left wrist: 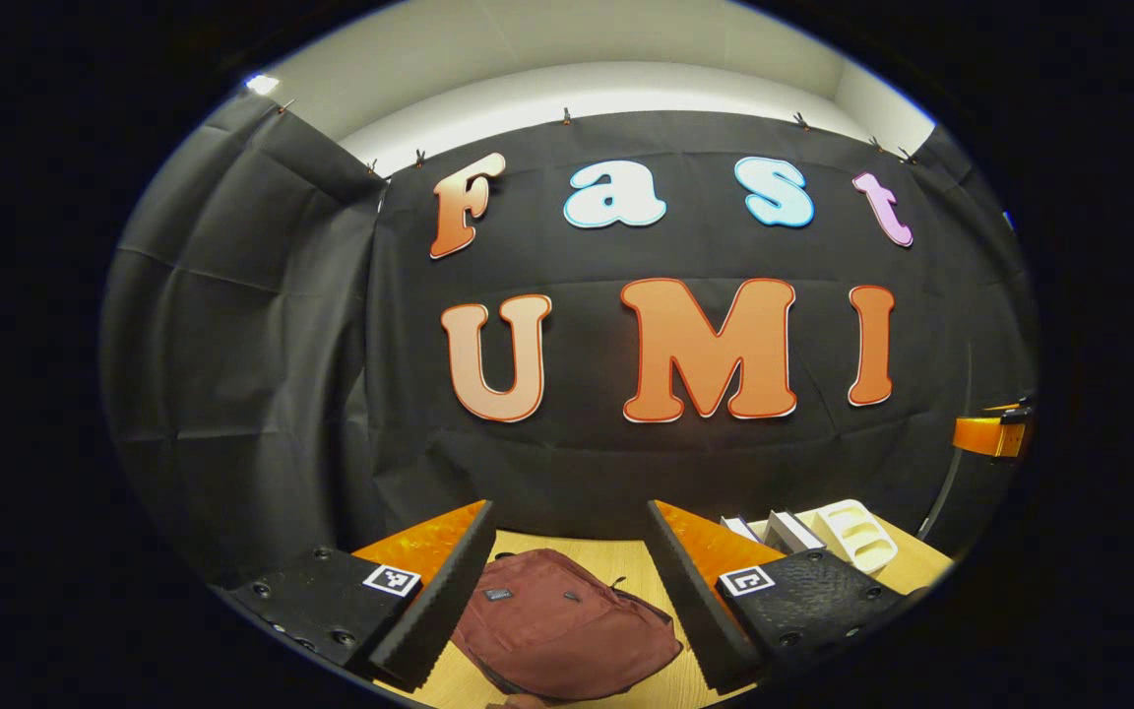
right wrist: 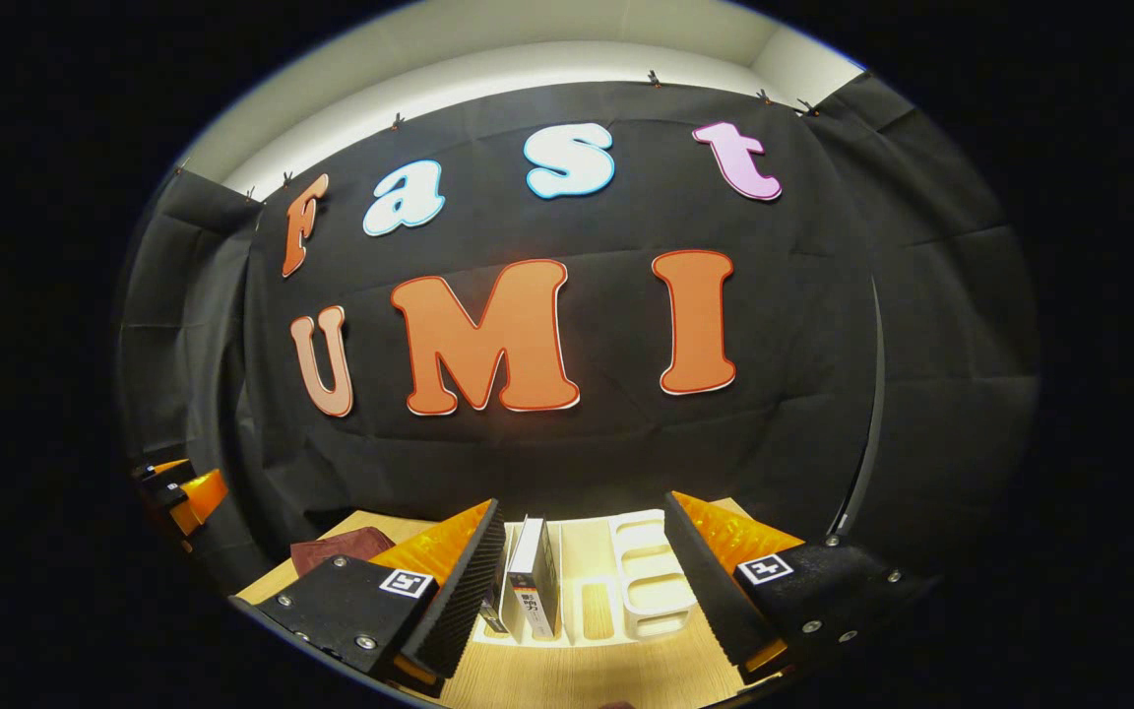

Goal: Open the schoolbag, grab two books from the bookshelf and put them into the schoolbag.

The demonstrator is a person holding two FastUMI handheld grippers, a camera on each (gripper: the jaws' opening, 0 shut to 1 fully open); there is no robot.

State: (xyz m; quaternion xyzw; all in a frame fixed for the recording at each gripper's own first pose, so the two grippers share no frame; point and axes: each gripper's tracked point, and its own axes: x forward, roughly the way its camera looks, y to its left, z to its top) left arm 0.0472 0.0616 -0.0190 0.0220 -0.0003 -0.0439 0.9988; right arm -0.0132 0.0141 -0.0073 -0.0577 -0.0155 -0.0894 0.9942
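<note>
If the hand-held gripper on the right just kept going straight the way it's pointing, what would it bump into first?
Probably the books standing upright in the white bookshelf on the table. They lie between the open right hand-held gripper, slightly left of centre; depth is hard to judge.

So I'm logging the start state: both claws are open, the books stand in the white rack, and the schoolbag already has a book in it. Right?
Not quite: the schoolbag lies closed on the table in the left gripper view. The books stand in the rack, and both claws are open.
</note>
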